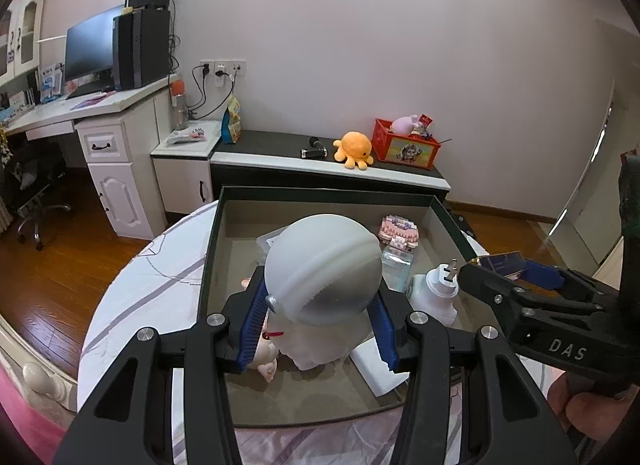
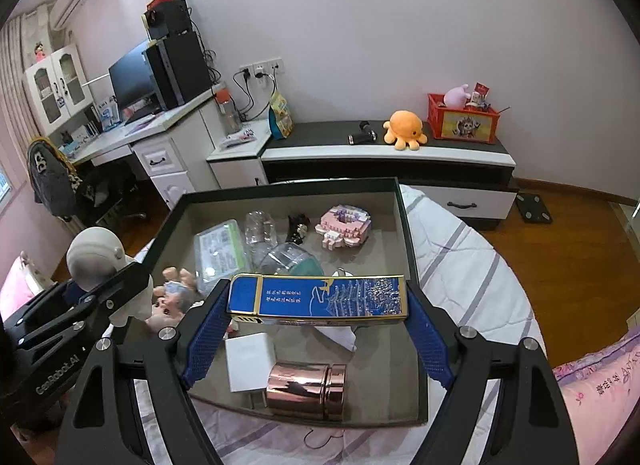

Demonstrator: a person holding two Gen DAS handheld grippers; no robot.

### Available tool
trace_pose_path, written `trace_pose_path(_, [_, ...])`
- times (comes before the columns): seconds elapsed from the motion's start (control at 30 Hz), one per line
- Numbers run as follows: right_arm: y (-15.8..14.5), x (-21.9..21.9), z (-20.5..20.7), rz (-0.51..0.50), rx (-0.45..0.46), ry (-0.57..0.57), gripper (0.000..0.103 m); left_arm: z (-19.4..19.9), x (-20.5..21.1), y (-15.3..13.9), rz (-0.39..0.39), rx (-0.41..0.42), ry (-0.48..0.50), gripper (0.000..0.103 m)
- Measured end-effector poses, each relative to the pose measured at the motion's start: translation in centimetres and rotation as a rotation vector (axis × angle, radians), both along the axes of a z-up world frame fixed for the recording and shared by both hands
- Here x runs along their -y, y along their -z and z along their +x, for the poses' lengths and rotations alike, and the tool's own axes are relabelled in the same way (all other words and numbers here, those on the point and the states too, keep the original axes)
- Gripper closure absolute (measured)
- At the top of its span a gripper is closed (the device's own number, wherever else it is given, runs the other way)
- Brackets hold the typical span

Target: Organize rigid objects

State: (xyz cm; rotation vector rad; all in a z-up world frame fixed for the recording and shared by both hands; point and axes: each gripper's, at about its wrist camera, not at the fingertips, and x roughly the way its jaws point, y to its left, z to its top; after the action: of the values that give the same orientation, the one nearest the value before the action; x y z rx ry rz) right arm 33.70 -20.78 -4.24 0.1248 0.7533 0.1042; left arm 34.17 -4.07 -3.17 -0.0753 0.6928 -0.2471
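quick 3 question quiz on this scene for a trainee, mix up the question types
1. True or false: the left gripper is shut on the white round-headed figure.
2. What is the right gripper holding? A) a rose-gold canister B) a blue and gold box C) an orange plush octopus
3. Name the shiny thing beside the white charger at the near end of the tray.

Key:
1. True; its blue pads press both sides of the figure.
2. B, the blue and gold box, clamped end to end above the tray.
3. The rose-gold canister, lying on its side.
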Motion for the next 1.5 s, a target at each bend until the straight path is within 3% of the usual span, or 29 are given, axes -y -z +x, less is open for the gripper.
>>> trace_pose_path(0.47, [2.6, -0.2, 1.9, -0.016, -0.075, -0.003, 0.020, 2.0, 0.8, 2.6, 0.020, -0.064, 0.011, 0.055])
trace_pose_path(0.6, [3.4, -0.4, 2.3, -0.034, -0.106, -0.012, 0.017, 1.8, 0.4, 2.5, 0.021, -0.053, -0.027, 0.009])
trace_pose_path(0.7, [3.7, -0.4, 2.3, -0.020, -0.117, -0.015, 0.007, 1.0, -0.2, 1.8, 0.018, -0.020, -0.033, 0.001])
trace_pose_path(0.73, [3.8, -0.4, 2.2, -0.011, -0.124, -0.016, 0.001, 0.7, -0.4, 1.6, 0.015, -0.016, -0.035, 0.000])
trace_pose_path(0.93, [3.1, 0.2, 0.7, 0.100, -0.098, -0.007, 0.000, -1.3, -2.2, 0.6, 0.000, -0.010, -0.079, 0.000])
trace_pose_path(1.2, [-1.1, 0.3, -5.3, 0.075, 0.034, 0.057, 0.000, -6.8, -4.1, -1.3, 0.012, 0.032, -0.124, 0.000])
trace_pose_path(1.5, [-5.3, -0.3, -16.3, -0.010, 0.181, 0.075, 0.000, -15.4, -4.3, -3.9, 0.040, 0.102, -0.135, 0.000])
